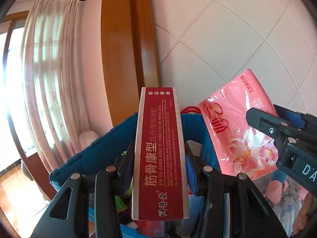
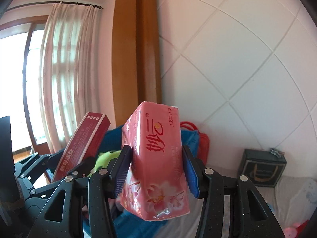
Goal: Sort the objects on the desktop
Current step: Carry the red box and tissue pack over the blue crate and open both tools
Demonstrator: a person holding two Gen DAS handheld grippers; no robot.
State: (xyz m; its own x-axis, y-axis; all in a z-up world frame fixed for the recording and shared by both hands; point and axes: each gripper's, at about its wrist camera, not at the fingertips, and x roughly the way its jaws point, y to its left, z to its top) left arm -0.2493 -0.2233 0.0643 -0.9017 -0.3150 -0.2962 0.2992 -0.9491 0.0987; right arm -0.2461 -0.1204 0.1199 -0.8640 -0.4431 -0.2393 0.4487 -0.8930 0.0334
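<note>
The left gripper (image 1: 159,158) has its fingers clamped on a long, narrow red cardboard medicine box (image 1: 160,154) with gold and white lettering, held upright and raised above a blue fabric storage bin (image 1: 99,148). From the right wrist view the same box (image 2: 83,146) leans to the right, just left of the other load. The right gripper (image 2: 156,170) has its blue-padded fingers (image 2: 191,176) pressed against both sides of a soft pink plastic-wrapped tissue pack (image 2: 156,158) printed with flowers and red script, also held in the air over the blue bin (image 2: 113,136). In the left wrist view the tissue pack (image 1: 241,127) hangs tilted just right of the medicine box, the two held things near each other but apart.

Inside the bin, a lime-green plush toy (image 2: 105,158) shows between the two grippers. A red handled bag (image 2: 198,138) stands behind the bin against the white tiled wall (image 2: 237,59). Further right, a dark green gift bag (image 2: 261,168) with a gold handle print sits on a pale patterned cloth surface. A pink plush toy (image 1: 277,190) lies below the tissue pack. A wooden wardrobe panel (image 1: 128,39) and pale floral curtains (image 1: 49,59) fill the left background.
</note>
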